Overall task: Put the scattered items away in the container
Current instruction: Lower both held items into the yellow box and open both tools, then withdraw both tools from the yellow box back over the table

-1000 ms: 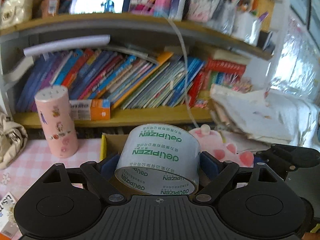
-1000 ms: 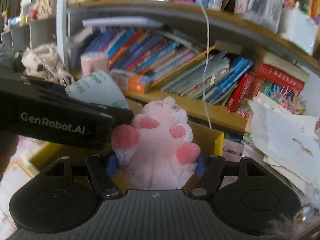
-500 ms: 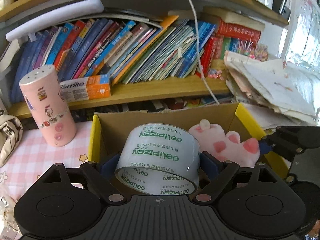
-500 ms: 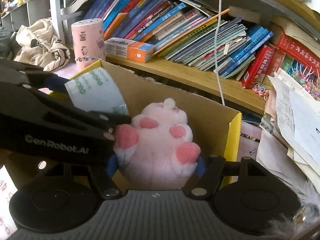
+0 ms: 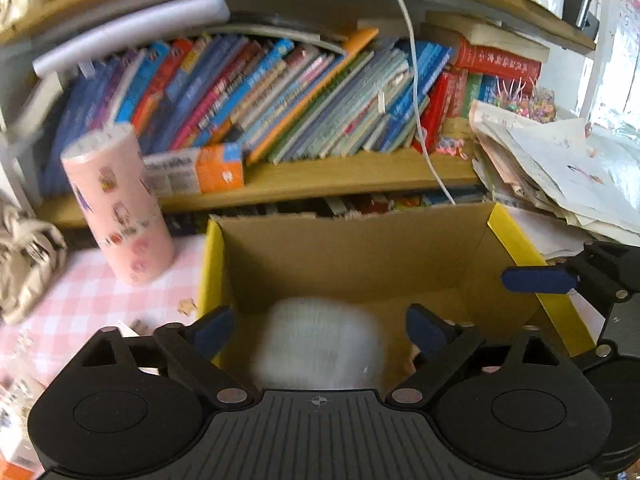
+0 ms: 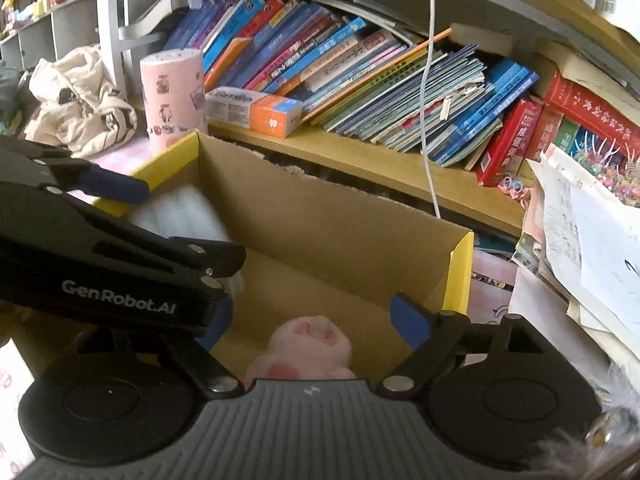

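The clear roll of packing tape [image 5: 320,344], blurred, and the pink plush toy [image 6: 308,346] are inside the yellow-rimmed cardboard box [image 5: 352,256], free of both pairs of jaws, which have just been opening. With the left gripper [image 5: 320,324] and right gripper [image 6: 310,322] spread wide, lift each straight up so no pad snags the box wall.

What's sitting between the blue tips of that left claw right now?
The blurred tape roll, loose between the open left gripper pads over the cardboard box; the left wrist view shows it.

Blurred tape roll [image 5: 320,342] between parted tongs [image 5: 320,326]
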